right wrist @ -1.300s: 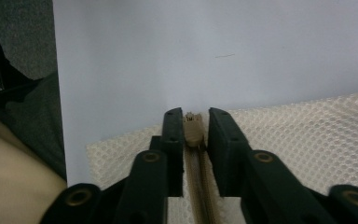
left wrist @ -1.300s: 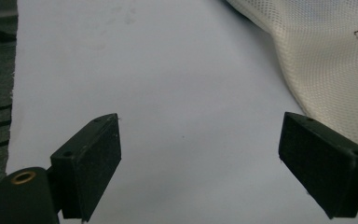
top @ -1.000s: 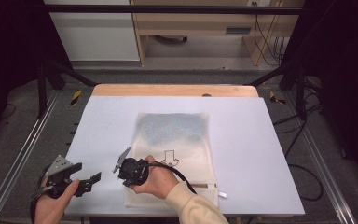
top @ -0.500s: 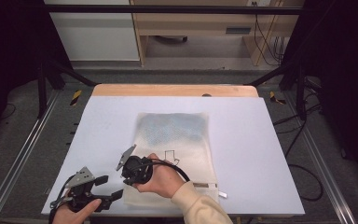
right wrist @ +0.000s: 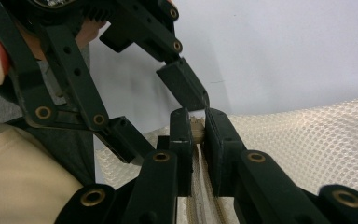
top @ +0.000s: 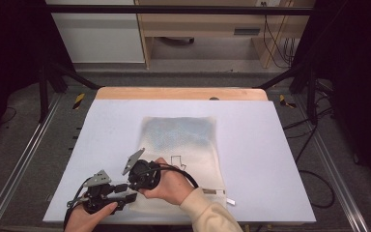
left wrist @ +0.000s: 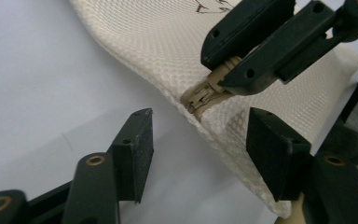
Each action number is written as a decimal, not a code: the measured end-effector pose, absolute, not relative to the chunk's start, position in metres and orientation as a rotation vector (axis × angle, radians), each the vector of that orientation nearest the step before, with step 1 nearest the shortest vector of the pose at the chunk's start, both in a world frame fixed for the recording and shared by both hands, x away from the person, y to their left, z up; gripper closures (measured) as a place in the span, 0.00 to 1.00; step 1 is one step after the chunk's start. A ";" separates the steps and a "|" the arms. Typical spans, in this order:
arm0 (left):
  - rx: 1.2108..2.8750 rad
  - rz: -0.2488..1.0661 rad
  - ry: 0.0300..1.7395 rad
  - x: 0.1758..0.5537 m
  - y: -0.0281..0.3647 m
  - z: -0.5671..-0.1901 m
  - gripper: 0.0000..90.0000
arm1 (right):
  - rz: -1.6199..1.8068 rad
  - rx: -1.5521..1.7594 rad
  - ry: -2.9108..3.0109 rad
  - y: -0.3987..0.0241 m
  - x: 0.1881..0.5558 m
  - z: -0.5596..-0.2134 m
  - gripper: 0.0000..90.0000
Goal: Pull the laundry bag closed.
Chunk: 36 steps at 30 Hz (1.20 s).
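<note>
At the lower left of the high view, the left hand-held gripper (top: 125, 192) has come in from the frame's left edge over the last second and now sits right beside the near left corner of the cream mesh bag (top: 186, 145), which lies flat in the middle of the white worktop (top: 270, 159). Its jaws have just been closing from nearly full width to about half; in the left gripper view they straddle the bag's corner and zipper end (left wrist: 200, 95) without pressing on either, so it is not yet gripping. That suggests the bag's corner is about to be pinned so the zipper can be drawn along. Just to its right in the high view, the right hand-held gripper (top: 136, 178) stays put, held in a cream-sleeved hand. Its jaws are clenched on the tan zipper pull (right wrist: 196, 127), seen squeezed between the pads in the right gripper view.
</note>
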<state>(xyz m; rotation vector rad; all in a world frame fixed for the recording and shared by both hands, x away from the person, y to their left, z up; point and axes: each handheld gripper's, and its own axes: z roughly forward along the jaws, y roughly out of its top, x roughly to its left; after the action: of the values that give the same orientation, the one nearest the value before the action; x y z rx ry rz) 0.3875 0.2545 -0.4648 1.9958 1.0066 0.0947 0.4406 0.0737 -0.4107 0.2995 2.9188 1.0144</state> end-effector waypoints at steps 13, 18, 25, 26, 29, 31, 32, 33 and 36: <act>1.994 0.015 0.947 0.400 0.249 -0.470 0.53 | 1.017 0.302 2.903 0.072 0.440 -0.404 0.91; 1.986 -0.020 0.908 0.402 0.246 -0.471 0.56 | 1.017 0.297 2.902 0.072 0.440 -0.404 0.91; 1.990 -0.056 0.908 0.408 0.243 -0.475 0.59 | 1.016 0.295 2.905 0.071 0.440 -0.404 0.91; 1.987 -0.062 0.908 0.409 0.243 -0.476 0.60 | 1.025 0.295 2.904 0.071 0.440 -0.404 0.91; 1.975 -0.089 0.904 0.411 0.242 -0.477 0.60 | 1.028 0.296 2.899 0.071 0.441 -0.405 0.91; 1.966 -0.104 0.908 0.412 0.242 -0.478 0.61 | 1.025 0.293 2.901 0.071 0.441 -0.404 0.91; 1.953 -0.118 0.915 0.413 0.242 -0.479 0.62 | 1.034 0.307 2.902 0.070 0.441 -0.404 0.91; 1.954 -0.118 0.909 0.414 0.242 -0.479 0.63 | 1.035 0.307 2.902 0.070 0.442 -0.404 0.91; 1.953 -0.123 0.921 0.415 0.241 -0.480 0.66 | 1.030 0.308 2.903 0.069 0.442 -0.404 0.91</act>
<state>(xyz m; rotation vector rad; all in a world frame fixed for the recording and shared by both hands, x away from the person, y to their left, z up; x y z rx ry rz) 0.4149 0.2408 -0.4803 1.9529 0.9212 -0.1228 0.4417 0.0694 -0.4038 0.3080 2.9033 1.0302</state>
